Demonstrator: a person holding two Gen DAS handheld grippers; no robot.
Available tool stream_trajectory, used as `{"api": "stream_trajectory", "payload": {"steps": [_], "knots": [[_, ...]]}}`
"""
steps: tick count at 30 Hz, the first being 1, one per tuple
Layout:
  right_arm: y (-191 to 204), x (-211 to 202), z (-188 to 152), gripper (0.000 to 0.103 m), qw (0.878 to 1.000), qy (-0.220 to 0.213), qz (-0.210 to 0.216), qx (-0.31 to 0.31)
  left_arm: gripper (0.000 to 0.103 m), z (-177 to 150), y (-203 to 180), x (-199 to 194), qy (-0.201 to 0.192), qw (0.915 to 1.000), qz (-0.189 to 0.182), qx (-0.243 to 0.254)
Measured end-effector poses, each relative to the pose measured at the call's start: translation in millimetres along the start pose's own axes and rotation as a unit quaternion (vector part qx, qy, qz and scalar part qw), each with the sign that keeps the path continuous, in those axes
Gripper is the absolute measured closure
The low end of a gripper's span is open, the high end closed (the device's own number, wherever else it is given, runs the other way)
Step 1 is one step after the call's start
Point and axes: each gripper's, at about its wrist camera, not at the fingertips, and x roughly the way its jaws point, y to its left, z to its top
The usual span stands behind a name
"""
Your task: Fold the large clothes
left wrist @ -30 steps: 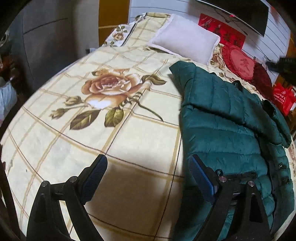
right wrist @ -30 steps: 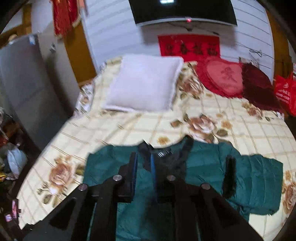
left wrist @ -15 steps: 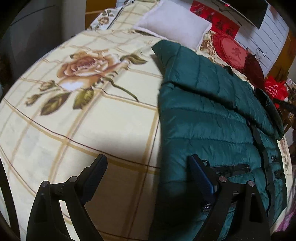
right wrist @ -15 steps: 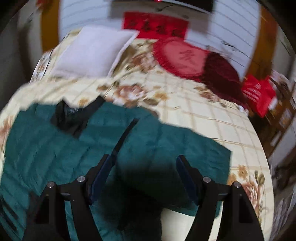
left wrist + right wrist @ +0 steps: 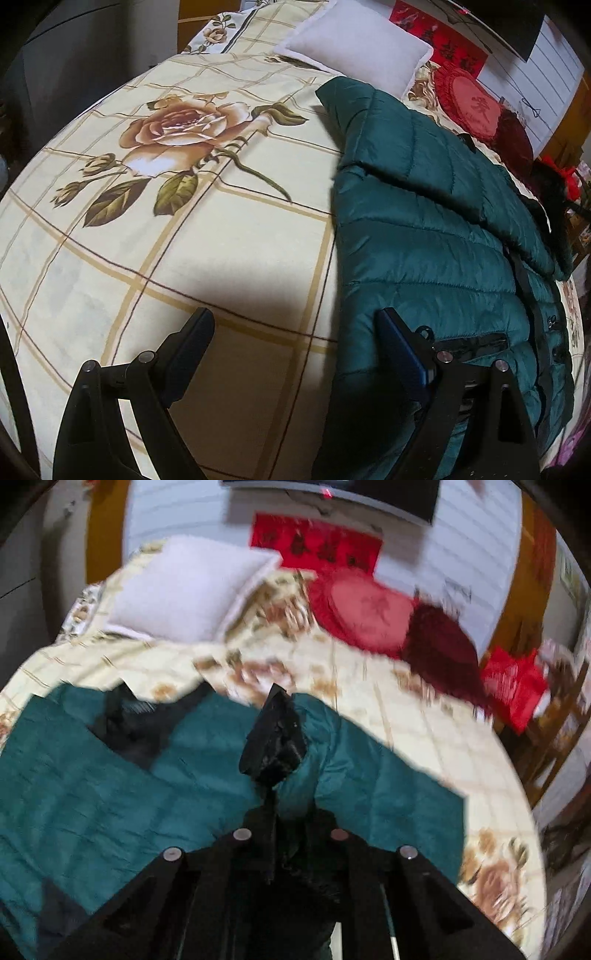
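**Green jacket pinched on the right, left jaws wide**

I work over a bed (image 5: 192,258) spread with a cream checked cover printed with roses. The green padded jacket (image 5: 436,236) lies flat on it, collar toward the white pillow (image 5: 354,48), with two red cushions (image 5: 369,609) beyond near the wall.

My left gripper (image 5: 295,354) hangs above the jacket's edge with its jaws spread wide and nothing between them; one finger stands over bare cover, the other over green fabric.

My right gripper (image 5: 288,834) has its jaws shut tight on a fold of the jacket, green cloth and black lining bunching up between them. That view is blurred.
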Motion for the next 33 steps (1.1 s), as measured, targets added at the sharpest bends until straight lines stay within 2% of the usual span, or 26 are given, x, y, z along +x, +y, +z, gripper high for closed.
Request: {"api": "stream_trajectory", "payload": {"steps": [2,6,9,12,13,16,18,20,22,26,28,30,33], "knots": [[25,-22,19,0.092,0.999,-0.028,0.024,-0.013,0.033,-1,3,1,0.002,1.0,-0.003,-0.006],[91,-50,46,0.092,0.992,-0.066,0.101,-0.029,0.033,-3,6,0,0.002,1.0,-0.003,-0.009],[150,-54,57,0.092,0.98,-0.074,0.181,-0.028,0.033,-3,7,-2,0.003,0.9999,-0.005,-0.01],[214,-40,54,0.092,0.967,-0.055,0.248,-0.032,0.033,-2,9,-4,0.001,0.9999,-0.004,-0.011],[227,-35,48,0.092,0.965,-0.048,0.255,-0.035,0.033,-2,9,-4,-0.001,0.9999,-0.002,-0.01],[266,4,20,0.092,0.959,0.013,0.28,-0.037,0.033,0,10,-5,-0.003,0.9999,0.0,-0.012],[278,22,-1,0.078,0.959,0.039,0.276,-0.05,0.033,1,11,-6,-0.004,0.9999,0.0,-0.013],[279,25,-12,0.052,0.957,0.037,0.283,-0.049,0.033,2,11,-7,-0.005,0.9999,0.0,-0.013],[272,17,-11,0.038,0.953,0.03,0.3,-0.039,0.033,3,10,-8,-0.007,0.9999,-0.001,-0.014],[235,-12,-4,0.037,0.947,0.014,0.321,-0.015,0.033,7,6,-10,-0.012,0.9997,-0.003,-0.021],[206,-28,-2,0.037,0.948,-0.004,0.317,-0.006,0.033,10,-1,-11,-0.016,0.9996,-0.004,-0.021],[172,-39,-8,0.033,0.958,-0.019,0.287,0.009,0.033,13,-8,-13,-0.024,0.9995,-0.004,-0.019],[99,-47,-29,0.032,0.981,-0.029,0.184,0.06,0.034,19,-22,-17,-0.044,0.9989,0.004,-0.011]]}}
